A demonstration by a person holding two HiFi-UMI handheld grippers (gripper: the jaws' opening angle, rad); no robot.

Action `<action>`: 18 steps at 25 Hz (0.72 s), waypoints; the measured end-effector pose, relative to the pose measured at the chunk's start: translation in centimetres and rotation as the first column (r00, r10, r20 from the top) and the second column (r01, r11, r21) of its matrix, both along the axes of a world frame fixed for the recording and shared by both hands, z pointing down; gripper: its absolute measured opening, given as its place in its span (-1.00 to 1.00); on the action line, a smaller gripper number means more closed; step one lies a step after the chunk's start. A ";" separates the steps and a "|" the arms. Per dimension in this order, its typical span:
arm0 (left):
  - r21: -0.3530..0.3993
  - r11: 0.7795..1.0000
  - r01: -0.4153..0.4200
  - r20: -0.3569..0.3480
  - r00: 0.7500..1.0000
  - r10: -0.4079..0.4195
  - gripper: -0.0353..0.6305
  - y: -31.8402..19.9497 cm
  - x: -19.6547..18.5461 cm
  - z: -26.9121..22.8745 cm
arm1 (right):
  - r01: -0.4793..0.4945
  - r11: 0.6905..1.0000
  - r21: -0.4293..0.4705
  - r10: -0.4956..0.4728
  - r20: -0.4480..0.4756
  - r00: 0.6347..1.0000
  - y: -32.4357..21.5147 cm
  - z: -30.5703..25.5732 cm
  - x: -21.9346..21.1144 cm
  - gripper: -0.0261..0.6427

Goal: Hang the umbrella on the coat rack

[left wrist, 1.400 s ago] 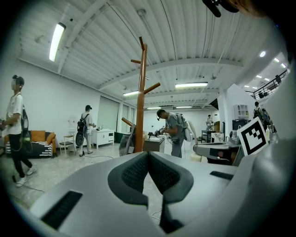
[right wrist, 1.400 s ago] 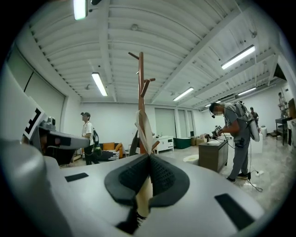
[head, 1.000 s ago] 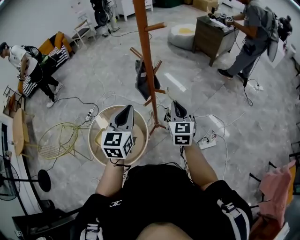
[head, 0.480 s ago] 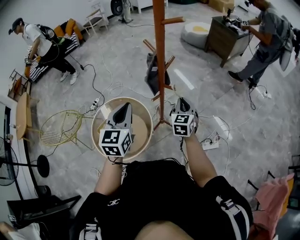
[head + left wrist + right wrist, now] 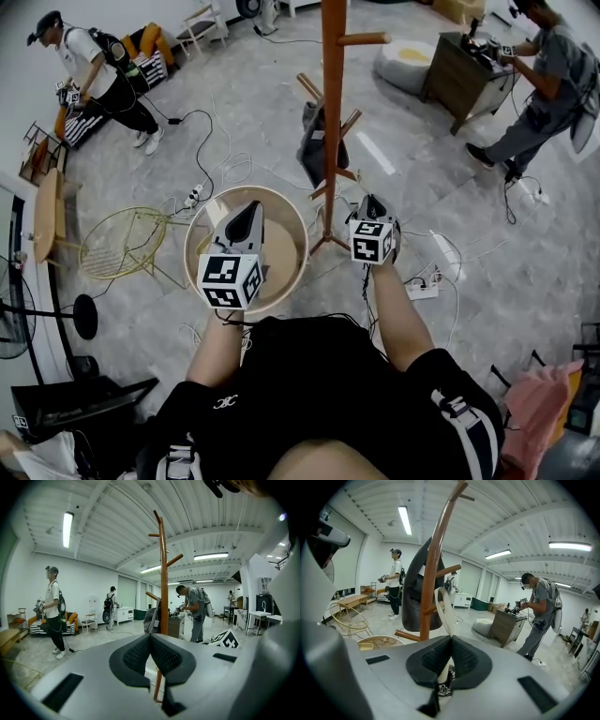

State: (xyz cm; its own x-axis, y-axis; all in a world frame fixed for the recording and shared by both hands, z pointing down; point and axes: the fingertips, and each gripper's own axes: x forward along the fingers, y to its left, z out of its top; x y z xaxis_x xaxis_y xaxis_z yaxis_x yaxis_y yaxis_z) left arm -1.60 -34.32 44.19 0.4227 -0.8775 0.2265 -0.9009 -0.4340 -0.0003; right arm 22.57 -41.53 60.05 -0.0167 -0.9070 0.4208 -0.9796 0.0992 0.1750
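Person seen from above in a black short-sleeved shirt (image 5: 319, 375). A small white logo (image 5: 232, 405) sits on the shirt's left sleeve. Black-and-white striped bands (image 5: 459, 417) show at the shirt's lower edges on both sides.

Out past the shirt's sleeves, the left gripper (image 5: 251, 210) and the right gripper (image 5: 373, 201) each have a light grey shell narrowing to a dark rounded tip. On each, the end nearest the shirt carries a white cube with black square markers, one on the left (image 5: 230, 279) and one on the right (image 5: 371, 242).

Up close, each smooth grey body has dark rectangular slots. Its curved black pads, left (image 5: 136, 656) and right (image 5: 433, 660), have a fine dotted texture.
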 end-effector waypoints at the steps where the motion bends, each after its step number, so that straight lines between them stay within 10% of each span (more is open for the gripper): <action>1: -0.001 1.000 0.000 0.001 1.000 0.000 -0.84 -0.2 0.1 0.1 | 0.001 1.000 -0.004 -0.001 0.000 1.000 -0.3 0.2 0.0 -0.88; 18: -0.022 0.999 0.036 0.008 0.999 -0.036 -0.84 -1.4 -0.4 1.3 | 0.117 0.993 -0.024 -0.119 -0.094 0.988 -1.9 1.5 -3.1 -0.88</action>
State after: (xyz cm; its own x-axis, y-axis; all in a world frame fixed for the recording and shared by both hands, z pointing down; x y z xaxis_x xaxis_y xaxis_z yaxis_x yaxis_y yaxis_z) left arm -1.97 -35.71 45.45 0.3891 -0.8868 0.2495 -0.9160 -0.4013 0.0020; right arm 19.44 -43.42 61.52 -0.0823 -0.8930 0.4424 -0.9398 0.2173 0.2637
